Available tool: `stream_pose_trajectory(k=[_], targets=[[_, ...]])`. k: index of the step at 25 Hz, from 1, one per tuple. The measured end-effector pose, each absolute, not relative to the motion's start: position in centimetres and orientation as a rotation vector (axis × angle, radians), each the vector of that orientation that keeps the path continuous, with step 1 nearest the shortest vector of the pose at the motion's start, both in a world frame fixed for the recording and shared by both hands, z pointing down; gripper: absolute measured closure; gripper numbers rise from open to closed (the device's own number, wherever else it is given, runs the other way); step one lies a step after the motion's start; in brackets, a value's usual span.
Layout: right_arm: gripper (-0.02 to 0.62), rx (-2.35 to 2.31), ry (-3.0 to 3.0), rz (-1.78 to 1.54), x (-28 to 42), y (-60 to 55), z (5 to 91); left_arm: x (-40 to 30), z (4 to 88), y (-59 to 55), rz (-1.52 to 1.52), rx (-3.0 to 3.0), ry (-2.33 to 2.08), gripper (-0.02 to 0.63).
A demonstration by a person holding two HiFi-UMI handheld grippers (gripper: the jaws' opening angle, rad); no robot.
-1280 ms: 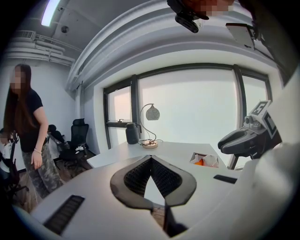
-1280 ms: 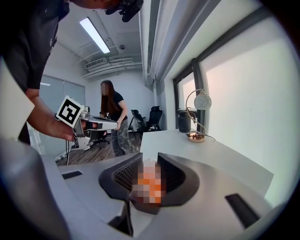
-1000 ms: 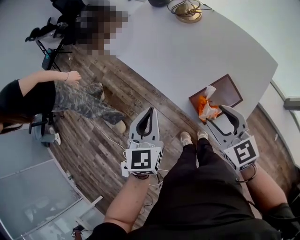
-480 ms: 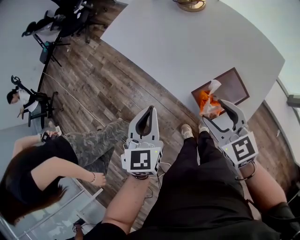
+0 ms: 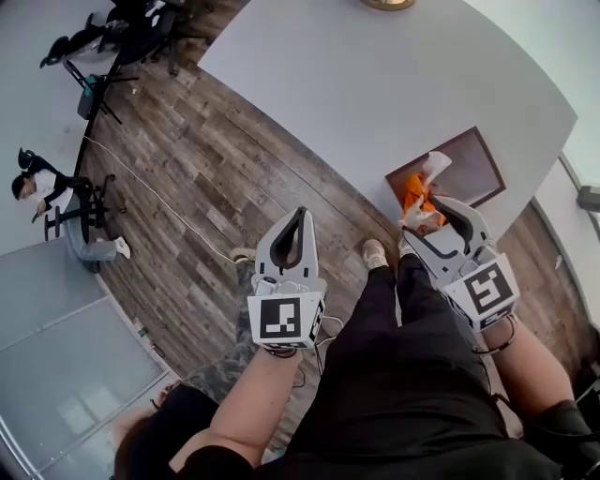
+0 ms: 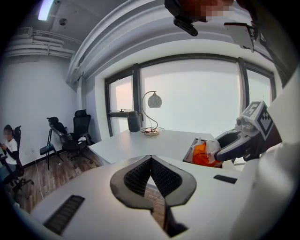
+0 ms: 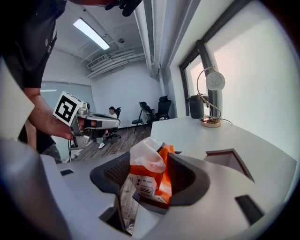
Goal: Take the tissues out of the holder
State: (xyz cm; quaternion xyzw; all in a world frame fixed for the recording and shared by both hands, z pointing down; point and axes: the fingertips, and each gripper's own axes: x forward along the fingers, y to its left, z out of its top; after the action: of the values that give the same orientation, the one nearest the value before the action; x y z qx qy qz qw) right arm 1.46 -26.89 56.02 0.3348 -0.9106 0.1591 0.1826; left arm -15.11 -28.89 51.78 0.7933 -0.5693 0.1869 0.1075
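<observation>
An orange tissue pack (image 5: 415, 192) with a white tissue poking from its top stands at the table's near edge, just left of the brown tray-like holder (image 5: 471, 167). My right gripper (image 5: 422, 217) reaches around it. Its jaws have just been opening, and the pack (image 7: 152, 178) sits loosely between them, leaning toward the right pad. The holder (image 7: 230, 161) lies behind and to the right. My left gripper (image 5: 302, 214) hangs over the wooden floor, shut on nothing (image 6: 151, 159). The left gripper view shows the pack (image 6: 202, 153) and the right gripper (image 6: 219, 151) at its right.
The white table (image 5: 375, 84) runs away from me, with a gold-based lamp (image 7: 211, 103) at its far end. Office chairs (image 5: 122, 28) and a seated person (image 5: 33, 187) are at the far left. Another person's head (image 5: 155, 441) shows at the bottom left.
The right gripper sank a little with the pack toward the table edge and its jaws spread wider. A bystander moved from the left to the bottom of the head view.
</observation>
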Motion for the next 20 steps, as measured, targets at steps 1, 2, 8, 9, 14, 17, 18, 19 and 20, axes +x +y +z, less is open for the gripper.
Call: stream_pose_trajectory(k=[1, 2, 8, 9, 14, 17, 18, 19, 20], targets=[[0.343, 0.946, -2.571, 0.454, 1.6, -26.9, 55.9, -15.0, 51.8, -28.8, 0.549, 2.334, -1.678, 0.601], [0.384, 0.947, -2.570, 0.452, 1.8, -26.8, 55.9, -15.0, 51.8, -28.7, 0.549, 2.334, -1.679, 0.601], [0.522, 0.975, -2.532, 0.450, 2.8, -26.7, 56.3, -15.0, 51.3, -28.1, 0.543, 2.319, -1.701, 0.601], [0.534, 0.975, -2.526, 0.449, 3.0, -26.7, 56.4, -15.0, 51.1, -28.0, 0.543, 2.316, -1.706, 0.601], [0.557, 0.990, -2.541, 0.428, 3.3, -26.9, 55.4, -15.4, 50.1, -27.7, 0.539, 2.332, -1.720, 0.601], [0.561, 0.981, -2.530, 0.420, 3.6, -26.8, 55.2, -15.3, 49.3, -27.9, 0.532, 2.345, -1.734, 0.601], [0.561, 0.979, -2.531, 0.423, 3.6, -26.8, 55.1, -15.1, 49.2, -28.0, 0.535, 2.355, -1.736, 0.601], [0.561, 0.976, -2.533, 0.423, 3.7, -26.8, 54.9, -14.9, 49.1, -28.1, 0.538, 2.366, -1.736, 0.601], [0.561, 0.972, -2.536, 0.416, 3.8, -26.7, 54.7, -14.7, 48.8, -28.1, 0.536, 2.374, -1.736, 0.601]])
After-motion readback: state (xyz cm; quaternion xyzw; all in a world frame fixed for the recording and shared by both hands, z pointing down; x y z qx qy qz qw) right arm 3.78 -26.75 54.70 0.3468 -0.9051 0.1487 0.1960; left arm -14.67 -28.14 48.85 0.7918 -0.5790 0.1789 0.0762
